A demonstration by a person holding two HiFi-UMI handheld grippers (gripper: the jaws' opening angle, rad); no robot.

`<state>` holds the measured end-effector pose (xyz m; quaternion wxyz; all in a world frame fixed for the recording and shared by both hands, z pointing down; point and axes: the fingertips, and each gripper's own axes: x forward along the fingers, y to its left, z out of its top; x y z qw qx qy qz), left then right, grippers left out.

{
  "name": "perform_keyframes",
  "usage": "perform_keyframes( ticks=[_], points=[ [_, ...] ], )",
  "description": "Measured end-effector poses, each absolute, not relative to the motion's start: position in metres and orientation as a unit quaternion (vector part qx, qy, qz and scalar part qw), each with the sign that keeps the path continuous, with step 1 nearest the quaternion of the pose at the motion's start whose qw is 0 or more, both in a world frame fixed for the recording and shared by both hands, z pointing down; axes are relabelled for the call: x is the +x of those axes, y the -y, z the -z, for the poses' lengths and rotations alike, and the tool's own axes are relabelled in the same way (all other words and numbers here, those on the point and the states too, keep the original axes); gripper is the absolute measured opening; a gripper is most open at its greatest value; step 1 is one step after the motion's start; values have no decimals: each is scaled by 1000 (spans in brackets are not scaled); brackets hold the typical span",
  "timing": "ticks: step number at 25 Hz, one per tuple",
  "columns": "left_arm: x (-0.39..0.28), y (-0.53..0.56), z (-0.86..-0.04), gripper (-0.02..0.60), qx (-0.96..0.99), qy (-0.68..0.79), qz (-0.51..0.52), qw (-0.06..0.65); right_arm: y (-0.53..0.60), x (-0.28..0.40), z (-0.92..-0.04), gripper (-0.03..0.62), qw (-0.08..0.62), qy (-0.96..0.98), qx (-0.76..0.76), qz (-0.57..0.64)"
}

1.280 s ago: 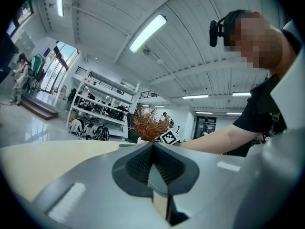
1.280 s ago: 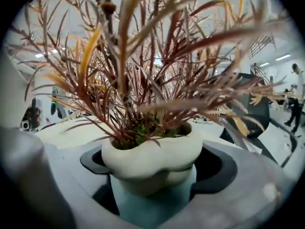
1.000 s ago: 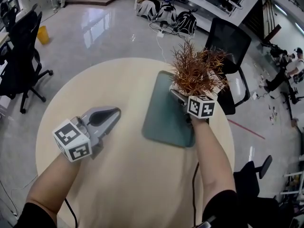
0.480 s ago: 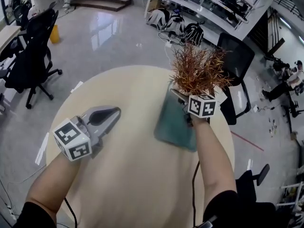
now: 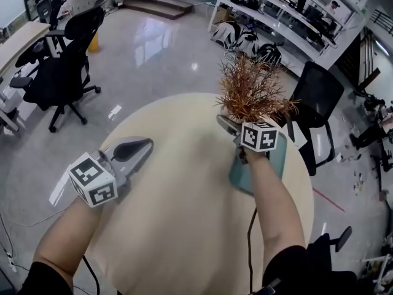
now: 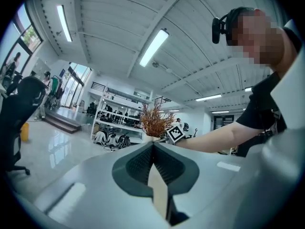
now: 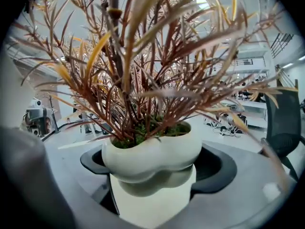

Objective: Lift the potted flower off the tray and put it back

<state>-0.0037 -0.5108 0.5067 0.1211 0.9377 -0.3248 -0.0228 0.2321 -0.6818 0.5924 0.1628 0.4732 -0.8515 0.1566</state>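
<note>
Flowerpot (image 7: 152,149) tight in right tongs (image 5: 233,123) above tray (image 5: 280,157) by table edge (image 5: 304,195) (left tongs (image 5: 147,144) closed, empty).

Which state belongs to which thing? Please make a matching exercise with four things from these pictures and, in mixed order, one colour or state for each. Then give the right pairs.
Things
1. potted flower
2. tray
3. left gripper
4. table

States
A. shut, with nothing between its jaws
B. teal, lying flat on the table
C. round, pale beige top
D. held by the right gripper

Right pairs: 1-D, 2-B, 3-A, 4-C
</note>
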Motion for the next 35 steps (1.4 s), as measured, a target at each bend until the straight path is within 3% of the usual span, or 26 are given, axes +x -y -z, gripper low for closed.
perform_keyframes(
  ticks=[17, 35],
  points=[
    [-153, 503, -523, -2, 910, 395, 19, 122, 701, 50, -631, 511, 169, 883, 402, -170],
    [-190, 495, -546, -2, 900, 413, 26, 141, 698, 20, -694, 517, 244, 872, 395, -157]
  ],
)
